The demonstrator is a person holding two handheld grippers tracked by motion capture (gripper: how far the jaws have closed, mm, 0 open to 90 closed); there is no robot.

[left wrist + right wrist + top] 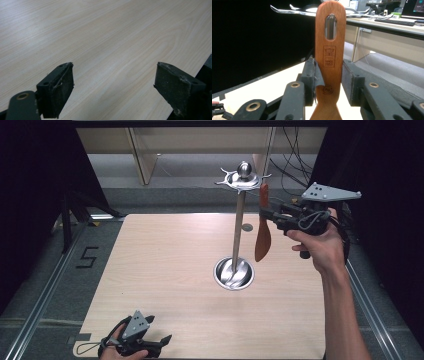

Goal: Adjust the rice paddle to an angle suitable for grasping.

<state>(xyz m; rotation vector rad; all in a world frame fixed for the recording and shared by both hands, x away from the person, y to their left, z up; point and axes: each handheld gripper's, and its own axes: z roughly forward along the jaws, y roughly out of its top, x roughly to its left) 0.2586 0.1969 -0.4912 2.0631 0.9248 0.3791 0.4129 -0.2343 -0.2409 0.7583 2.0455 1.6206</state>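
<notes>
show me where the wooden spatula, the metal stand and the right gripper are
wooden spatula (pixel 262 240), high view, on its broad blade below the jaws.
metal stand (pixel 238 227), high view, on the upright pole.
right gripper (pixel 329 77), right gripper view, midway between its fingertips, at the spatula handle.

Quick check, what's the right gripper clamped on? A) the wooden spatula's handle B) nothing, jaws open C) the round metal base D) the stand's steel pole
A: in the right gripper view the jaws of the right gripper press both sides of the wooden spatula handle, whose hole sits at a hook of the metal stand.
</notes>
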